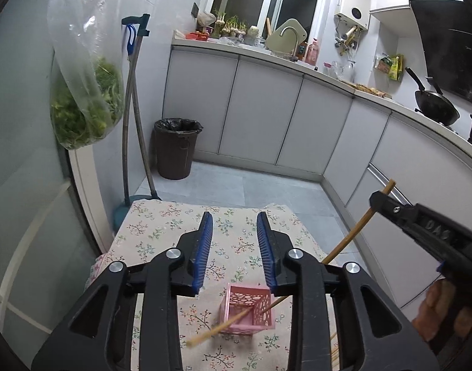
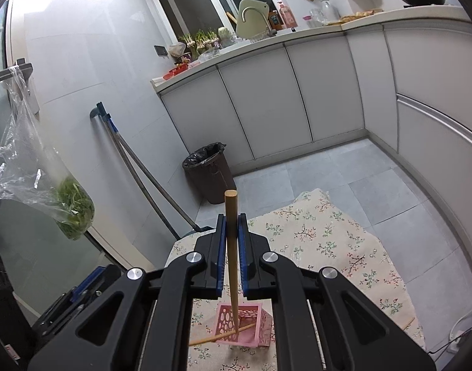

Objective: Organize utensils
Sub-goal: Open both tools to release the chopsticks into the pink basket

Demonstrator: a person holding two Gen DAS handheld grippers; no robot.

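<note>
While the left wrist view looks down over a floral tablecloth (image 1: 161,225), the left gripper (image 1: 234,247) stands parted with nothing between its blue pads. Below it sits a small pink perforated basket (image 1: 246,312), and one wooden chopstick (image 1: 217,329) already lies slanted in it, its free end sticking out over the near rim toward the cloth. At the right of this view the right gripper (image 1: 378,200) comes in from the side, clamped on a second chopstick (image 1: 350,238) that runs down toward the basket. A few more sticks (image 1: 334,352) show at the lower edge, partly hidden behind the gripper body.

From the right wrist view, the right gripper (image 2: 232,235) is closed tight on that chopstick (image 2: 231,247), held near its thick upper end, with the thin tip reaching down into the pink basket (image 2: 236,318). The first chopstick (image 2: 223,335) leans across the basket's rim.

Judging by looks, the chopsticks are light, stiff and smooth, so they may pivot or slip in a pinch; a hold nearer the middle should steady them. The basket looks light enough to tip or slide if a stick pushes on its wall.
</note>
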